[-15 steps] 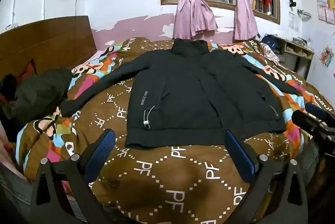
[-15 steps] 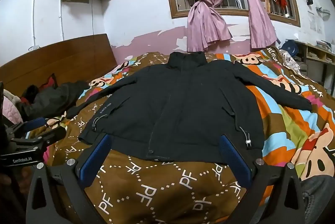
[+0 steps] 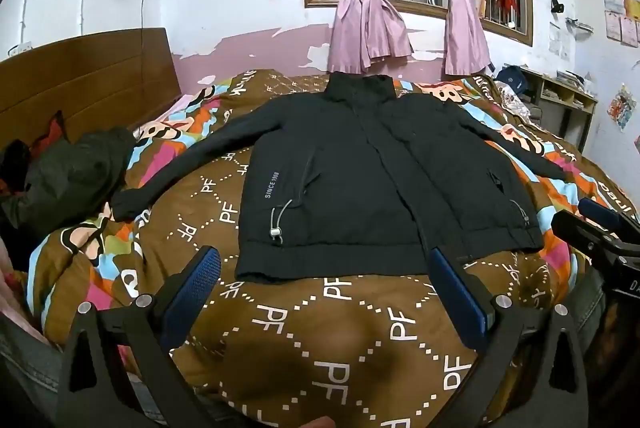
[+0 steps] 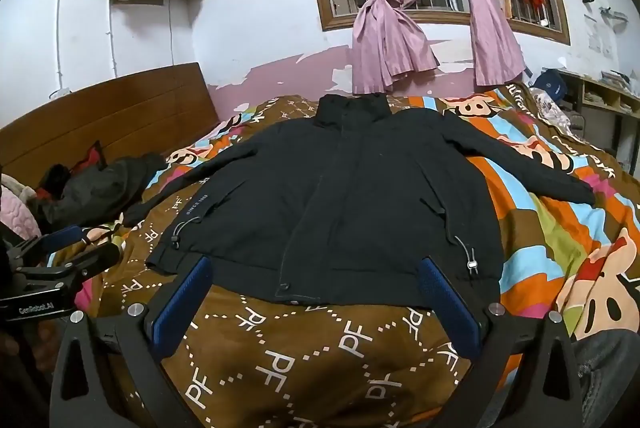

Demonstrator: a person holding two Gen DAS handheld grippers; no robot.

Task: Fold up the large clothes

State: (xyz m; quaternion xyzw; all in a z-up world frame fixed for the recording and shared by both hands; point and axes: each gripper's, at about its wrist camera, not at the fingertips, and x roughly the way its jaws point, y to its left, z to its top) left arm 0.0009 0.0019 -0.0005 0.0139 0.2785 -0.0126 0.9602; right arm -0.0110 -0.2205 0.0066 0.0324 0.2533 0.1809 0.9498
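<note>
Nothing moved since earlier | left tool [image 3: 324, 292] spread, right tool [image 4: 316, 292] spread, both empty, short of hem | jacket [image 3: 360, 180] flat on bed [image 3: 320, 328], sleeves out | bare quilt along near edge

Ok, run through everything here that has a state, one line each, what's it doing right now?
Black jacket: spread flat on the bed, front closed, both sleeves out, unfolded.
Left tool: open, holding nothing, short of the hem.
Right tool: open, holding nothing, at the hem.
Pink curtains: knotted, drawn aside.
Dark clothes: heaped by the headboard.
</note>
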